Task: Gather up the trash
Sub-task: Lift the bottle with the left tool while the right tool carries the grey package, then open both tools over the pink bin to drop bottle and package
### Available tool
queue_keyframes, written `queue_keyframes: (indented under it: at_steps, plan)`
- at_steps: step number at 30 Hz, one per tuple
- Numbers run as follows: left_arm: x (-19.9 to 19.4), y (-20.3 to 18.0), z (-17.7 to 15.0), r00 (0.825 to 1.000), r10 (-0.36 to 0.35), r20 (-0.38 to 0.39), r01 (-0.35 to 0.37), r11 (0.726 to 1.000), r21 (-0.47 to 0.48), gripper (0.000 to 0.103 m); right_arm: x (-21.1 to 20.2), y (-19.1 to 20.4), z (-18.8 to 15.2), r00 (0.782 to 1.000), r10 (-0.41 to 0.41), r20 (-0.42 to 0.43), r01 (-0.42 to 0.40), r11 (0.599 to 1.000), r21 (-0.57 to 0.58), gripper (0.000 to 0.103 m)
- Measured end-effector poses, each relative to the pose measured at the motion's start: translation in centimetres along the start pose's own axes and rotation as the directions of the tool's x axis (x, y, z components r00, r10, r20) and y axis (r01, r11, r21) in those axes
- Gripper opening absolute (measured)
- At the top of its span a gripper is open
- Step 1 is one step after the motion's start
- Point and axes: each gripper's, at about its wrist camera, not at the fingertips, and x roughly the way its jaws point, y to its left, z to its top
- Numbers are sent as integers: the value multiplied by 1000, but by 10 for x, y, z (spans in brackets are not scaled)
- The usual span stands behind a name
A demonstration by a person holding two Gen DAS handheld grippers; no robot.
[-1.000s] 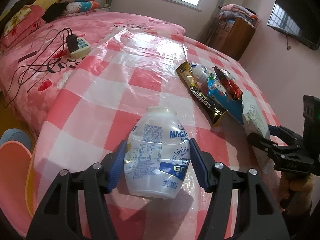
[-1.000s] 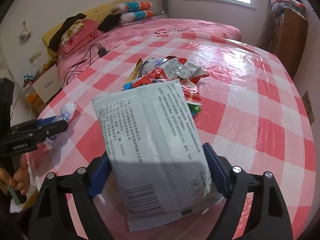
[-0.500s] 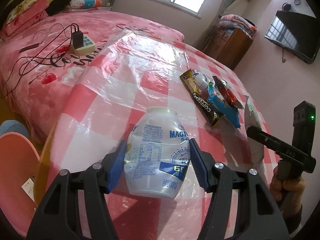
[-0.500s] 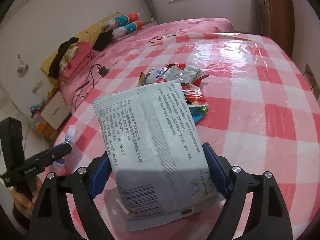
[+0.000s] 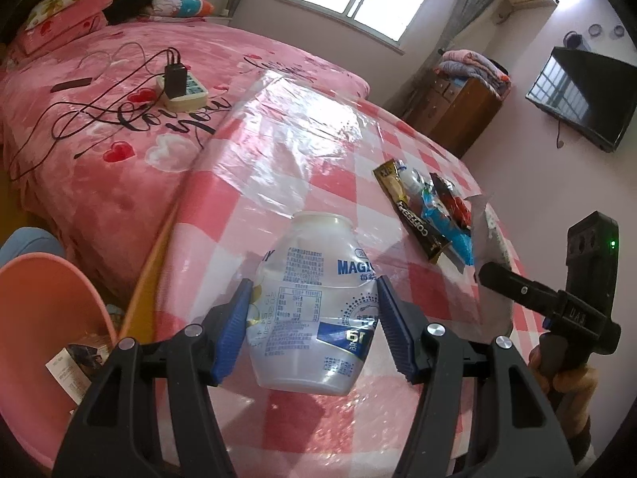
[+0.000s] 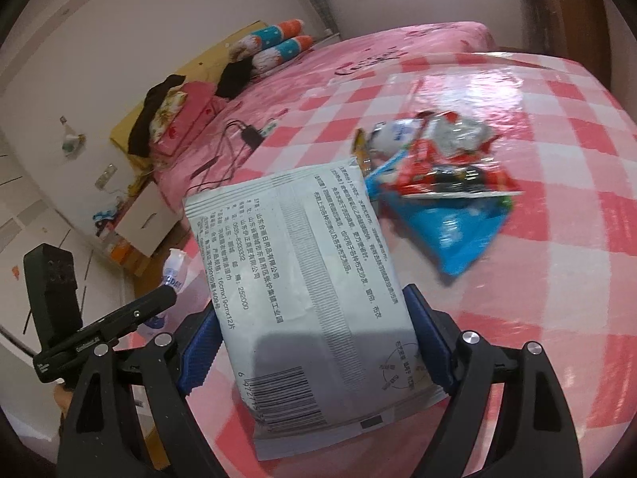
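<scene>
with the left gripper [image 5: 312, 328] fingers clamped on the crumpled bottle [image 5: 314, 306] over the counter's [image 5: 278, 167] near-left edge and the right gripper [image 6: 314, 342] fingers holding the wipes packet [image 6: 302, 279], carry both steadily over the pink bin [image 5: 47, 318] at near left before releasing.

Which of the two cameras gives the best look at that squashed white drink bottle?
The left wrist view. The white bottle fills the middle there, pinched between the left hand-held gripper pads, label readable. The right wrist view shows only its neck and part of its label behind that gripper's finger, at the left.

Pink bin [image 5: 47, 318] cut off, left edge
</scene>
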Motion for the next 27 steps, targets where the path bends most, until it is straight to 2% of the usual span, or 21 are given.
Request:
queue_keyframes:
  at_steps: [12, 20, 27]
  plan:
    - [-28, 32, -1, 999, 18, 42, -16, 999, -48, 63, 27, 51, -4, 993, 104, -63, -106, 994, -23, 84]
    - [-51, 68, -7, 994, 87, 64, -80, 992, -97, 63, 51, 102, -10, 978, 157, -137, -170, 981, -92, 84]
    - [-74, 108, -16, 982, 170, 78, -155, 974, -165, 63, 78, 152, -14, 961, 188, -203, -224, 959, -173, 84]
